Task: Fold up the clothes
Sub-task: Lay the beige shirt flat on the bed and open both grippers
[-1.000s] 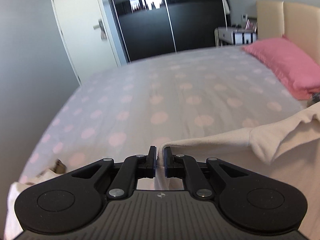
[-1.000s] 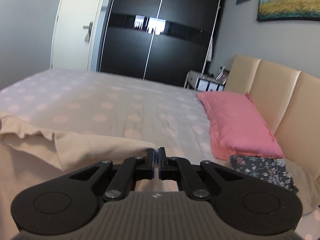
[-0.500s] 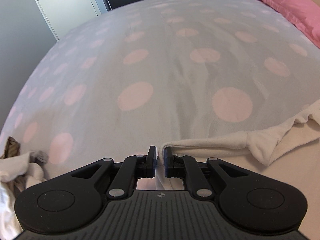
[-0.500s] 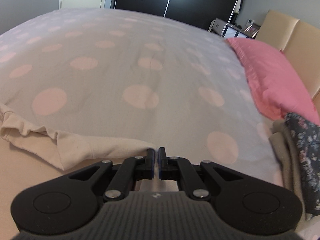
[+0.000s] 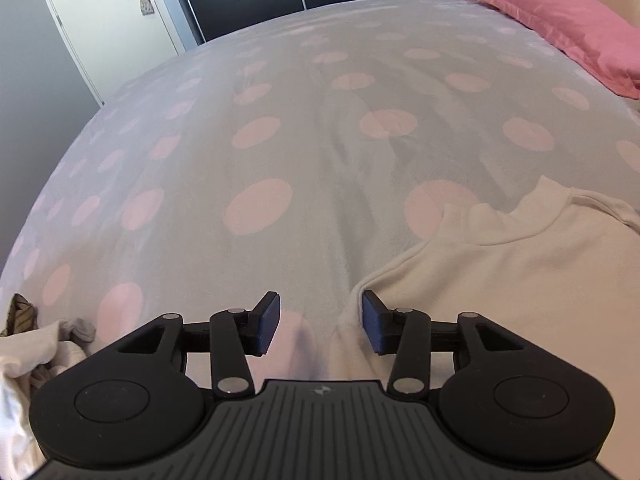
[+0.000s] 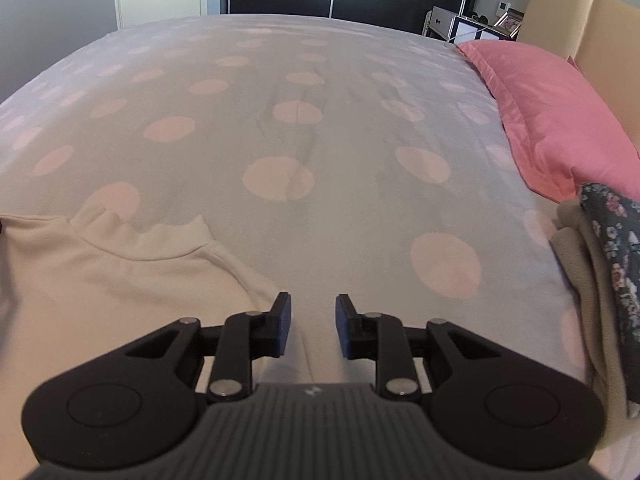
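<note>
Left gripper [image 5: 320,322]: jaws opening, cream top [image 5: 520,280] shoulder edge loose between them, apparently unpinched. Right gripper [image 6: 311,328]: jaws opening, the opposite shoulder beside its left finger. Garment lies flat on polka-dot bedspread [image 6: 280,120]; pink pillow [image 6: 552,108] beyond.

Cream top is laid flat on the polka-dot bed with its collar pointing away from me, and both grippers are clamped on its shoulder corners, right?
Not quite. The cream top does lie flat on the polka-dot bed, collar away, but neither gripper is clamped: the left gripper and right gripper have jaws opening, pads off the cloth. Both wrist views show it.
</note>
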A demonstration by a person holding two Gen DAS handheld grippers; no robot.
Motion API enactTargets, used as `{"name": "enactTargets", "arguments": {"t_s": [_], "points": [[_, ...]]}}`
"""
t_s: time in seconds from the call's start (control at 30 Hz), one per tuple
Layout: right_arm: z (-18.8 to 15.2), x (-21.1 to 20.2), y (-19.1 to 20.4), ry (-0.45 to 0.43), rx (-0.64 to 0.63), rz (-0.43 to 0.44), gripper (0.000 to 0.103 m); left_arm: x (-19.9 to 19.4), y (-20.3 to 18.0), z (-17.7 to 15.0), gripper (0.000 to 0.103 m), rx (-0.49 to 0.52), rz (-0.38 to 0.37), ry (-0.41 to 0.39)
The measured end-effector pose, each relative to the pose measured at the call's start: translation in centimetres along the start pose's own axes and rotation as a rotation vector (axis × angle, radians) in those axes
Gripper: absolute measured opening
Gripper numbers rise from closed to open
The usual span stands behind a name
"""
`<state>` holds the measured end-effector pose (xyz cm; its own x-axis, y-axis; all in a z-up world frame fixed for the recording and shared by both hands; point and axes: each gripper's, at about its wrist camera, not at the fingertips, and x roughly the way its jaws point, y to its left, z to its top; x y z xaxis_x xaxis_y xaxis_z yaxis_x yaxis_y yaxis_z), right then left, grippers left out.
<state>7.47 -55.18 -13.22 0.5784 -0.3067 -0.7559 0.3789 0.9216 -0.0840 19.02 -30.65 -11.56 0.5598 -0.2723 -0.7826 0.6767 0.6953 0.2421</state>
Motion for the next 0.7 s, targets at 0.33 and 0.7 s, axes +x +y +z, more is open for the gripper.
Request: {"name": "enactTargets", "arguments": {"t_s": [0.33, 0.7], "points": [[-4.9, -10.0, -2.8, 0.104, 0.041, 0.088, 0.027, -8.8, -0.3, -4.0, 0.044, 0.077, 0.015, 0.071], [-14.8, -18.3, -1.7, 0.217, 0.039, 0.179, 0.028, -16.0, -1.1, -12.8, 0.048, 0.018, -0.074, 0.155]]}}
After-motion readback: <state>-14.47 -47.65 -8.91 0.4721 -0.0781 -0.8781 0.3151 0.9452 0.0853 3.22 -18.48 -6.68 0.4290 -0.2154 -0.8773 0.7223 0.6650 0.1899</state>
